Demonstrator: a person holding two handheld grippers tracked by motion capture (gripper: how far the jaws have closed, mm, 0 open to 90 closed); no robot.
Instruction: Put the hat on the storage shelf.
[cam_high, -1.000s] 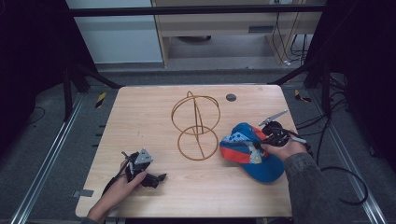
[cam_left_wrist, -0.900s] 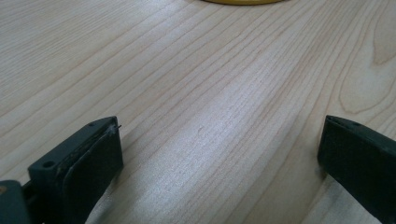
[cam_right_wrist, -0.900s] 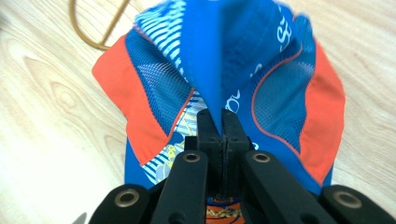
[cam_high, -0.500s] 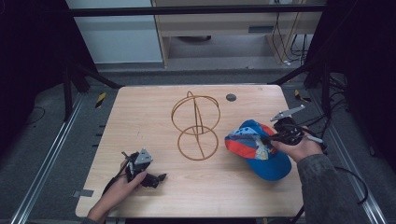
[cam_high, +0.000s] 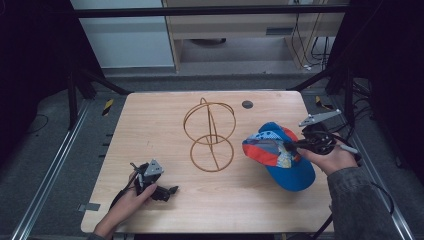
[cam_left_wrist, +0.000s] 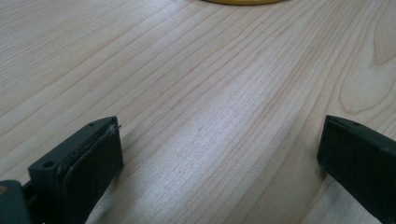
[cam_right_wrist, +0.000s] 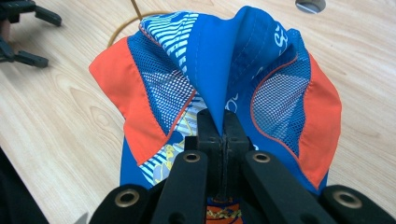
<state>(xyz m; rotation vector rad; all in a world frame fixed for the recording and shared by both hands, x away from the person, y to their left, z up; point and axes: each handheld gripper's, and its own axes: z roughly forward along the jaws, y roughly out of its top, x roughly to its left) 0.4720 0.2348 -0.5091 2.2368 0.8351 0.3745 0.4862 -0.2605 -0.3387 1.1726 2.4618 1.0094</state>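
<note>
Blue cap (cam_right_wrist: 219, 60) pinched by right gripper (cam_right_wrist: 217, 126) (jaws closed), wooden table (cam_high: 150, 125)

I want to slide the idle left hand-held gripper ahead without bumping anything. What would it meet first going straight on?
Probably the wire stand's yellow base ring; only bare table lies before it.

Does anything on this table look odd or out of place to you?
Only the cap looks odd: the right tool has pinched a fold of its blue fabric, so the crown is bunched into a peak and the cap hangs crooked. The wire stand sits upright, and the left tool rests open on the table.
</note>
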